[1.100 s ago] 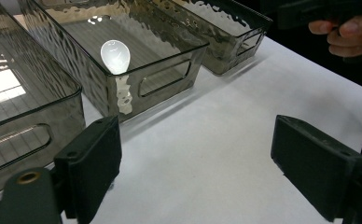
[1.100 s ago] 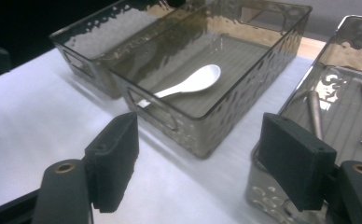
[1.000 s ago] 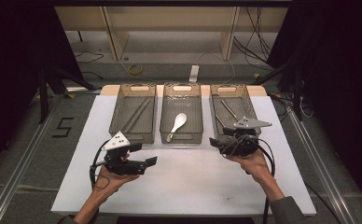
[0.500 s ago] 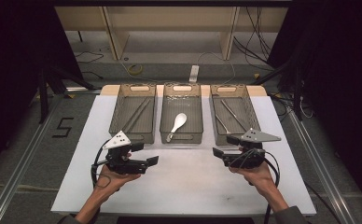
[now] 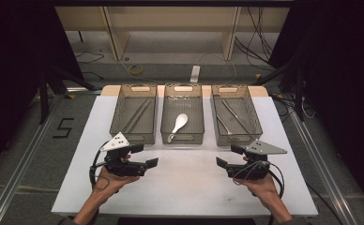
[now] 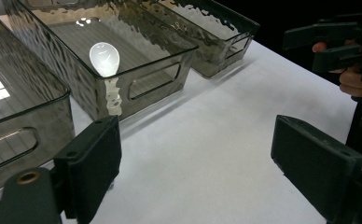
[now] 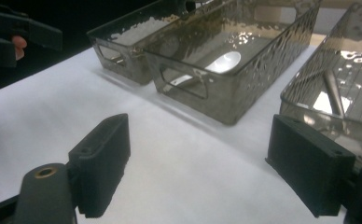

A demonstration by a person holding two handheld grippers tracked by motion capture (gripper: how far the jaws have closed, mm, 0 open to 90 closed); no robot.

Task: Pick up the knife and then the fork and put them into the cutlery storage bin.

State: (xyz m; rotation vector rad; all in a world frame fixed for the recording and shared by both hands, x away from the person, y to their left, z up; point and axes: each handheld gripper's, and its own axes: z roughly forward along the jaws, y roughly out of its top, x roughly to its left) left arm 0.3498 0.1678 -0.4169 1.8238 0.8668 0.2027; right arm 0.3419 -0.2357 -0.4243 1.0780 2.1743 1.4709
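One spoon (image 5: 177, 125) — handle toward person

Thin utensils (image 5: 234, 117) in the right bin (image 5: 251, 108) too small to identify

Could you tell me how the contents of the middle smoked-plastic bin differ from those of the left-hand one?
The middle translucent grey bin holds one white ceramic soup spoon, short with a broad bowl. The left translucent grey bin holds a pair of long, thin dark chopsticks, which look much like the bin's floor, while the spoon stands out brightly. Both lie flat and slanted the same way, and the two bins look alike.
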